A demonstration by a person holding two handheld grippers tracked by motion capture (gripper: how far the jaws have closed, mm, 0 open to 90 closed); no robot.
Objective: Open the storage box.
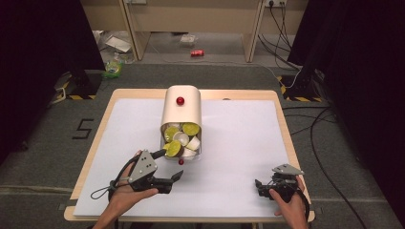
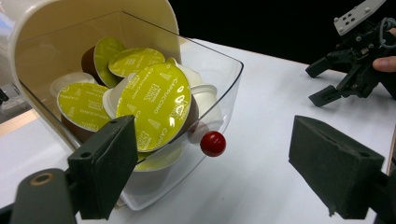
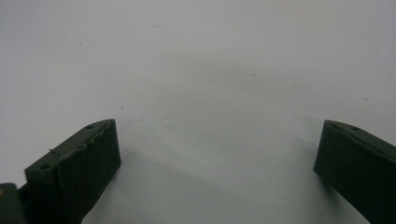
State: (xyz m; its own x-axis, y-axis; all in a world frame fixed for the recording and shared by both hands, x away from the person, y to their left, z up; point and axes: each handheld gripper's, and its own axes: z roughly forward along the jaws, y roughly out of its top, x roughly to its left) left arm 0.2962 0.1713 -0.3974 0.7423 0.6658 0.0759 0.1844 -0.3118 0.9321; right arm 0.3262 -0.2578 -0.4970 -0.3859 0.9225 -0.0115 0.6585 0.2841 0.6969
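red can point(image 1: 197, 53) on floor, cables point(image 1: 277, 24)

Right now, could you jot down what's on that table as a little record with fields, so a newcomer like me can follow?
Container: cream capsule holder lying on the white table, its clear drawer pulled open
Contents: coffee capsules, green-lidded and white
Handle: red knob on the drawer front
Left hand-held gripper: open, jaws either side of the knob without touching it
Right hand-held gripper: open, holding nothing, resting near the table's right edge
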